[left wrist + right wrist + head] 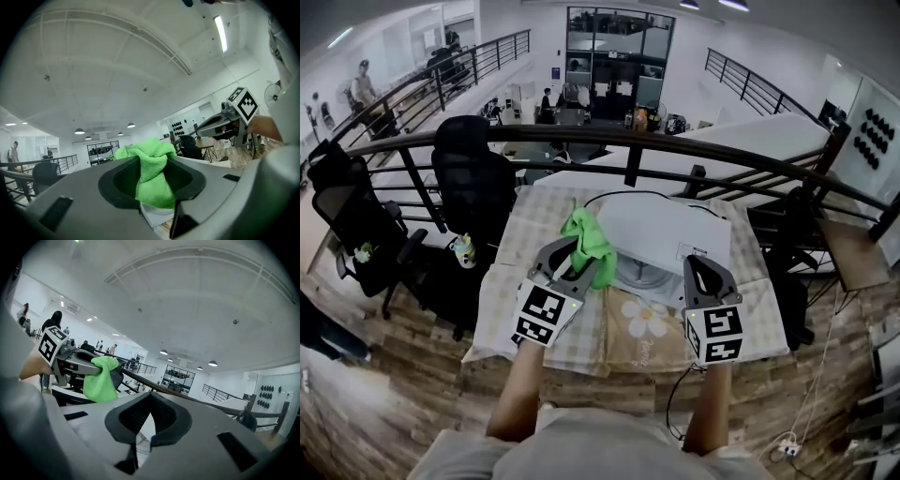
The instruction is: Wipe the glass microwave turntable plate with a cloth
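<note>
Here, the left claw (574,257) is clenched on a bright green cloth (591,242). The left gripper view shows the fabric bunched between its two dark pads, spilling out above and below them. The claw is raised over the left part of the tabletop (520,281), which is covered by a checked cloth with a pale flower printed near its near edge. The green cloth hangs beside the left side of a white microwave (666,230) that sits towards the far middle of the tabletop.

The right claw (705,270) is clenched with nothing in it. In the right gripper view its pads meet at the tips and only a narrow gap shows lower down. It is held up over the right part of the tabletop, level with the left claw and well apart from it.

Between the two claws, at the microwave's near edge, lies a round greyish shape that appears to be the glass turntable plate (637,272). Its outline is partly lost against the white casing, and I cannot tell whether it rests on the tabletop or inside the microwave. The cloth is not touching it.

A black office chair (473,183) stands to the far left of the tabletop, in front of a dark railing (628,141). A thin black cable (673,398) hangs down from the tabletop's near edge.
</note>
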Action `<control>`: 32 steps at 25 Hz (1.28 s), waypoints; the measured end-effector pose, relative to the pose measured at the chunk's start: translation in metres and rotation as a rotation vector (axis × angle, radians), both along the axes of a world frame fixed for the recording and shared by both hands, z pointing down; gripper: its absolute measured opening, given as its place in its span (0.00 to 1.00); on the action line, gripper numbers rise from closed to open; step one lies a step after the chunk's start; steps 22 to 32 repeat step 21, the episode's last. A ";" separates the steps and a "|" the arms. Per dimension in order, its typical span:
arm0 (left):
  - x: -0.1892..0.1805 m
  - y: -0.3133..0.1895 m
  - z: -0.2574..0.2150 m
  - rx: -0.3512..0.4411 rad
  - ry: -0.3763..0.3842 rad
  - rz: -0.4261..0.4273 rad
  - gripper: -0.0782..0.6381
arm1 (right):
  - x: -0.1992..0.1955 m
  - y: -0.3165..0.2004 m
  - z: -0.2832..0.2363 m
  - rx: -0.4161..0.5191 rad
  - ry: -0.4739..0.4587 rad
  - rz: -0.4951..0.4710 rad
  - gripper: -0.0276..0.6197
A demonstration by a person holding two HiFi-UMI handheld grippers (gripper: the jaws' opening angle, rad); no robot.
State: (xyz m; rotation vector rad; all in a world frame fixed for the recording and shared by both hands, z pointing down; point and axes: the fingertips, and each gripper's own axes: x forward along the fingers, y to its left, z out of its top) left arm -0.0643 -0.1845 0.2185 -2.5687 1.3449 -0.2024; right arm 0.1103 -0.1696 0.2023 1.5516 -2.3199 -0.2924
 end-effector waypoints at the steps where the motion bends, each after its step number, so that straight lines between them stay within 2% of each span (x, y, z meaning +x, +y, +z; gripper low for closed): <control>1: 0.000 0.001 0.000 -0.002 0.000 0.003 0.34 | -0.001 0.000 0.000 0.000 0.003 -0.002 0.06; 32: 0.002 0.006 0.009 -0.036 -0.015 0.017 0.34 | -0.002 0.002 0.009 -0.017 0.021 0.011 0.06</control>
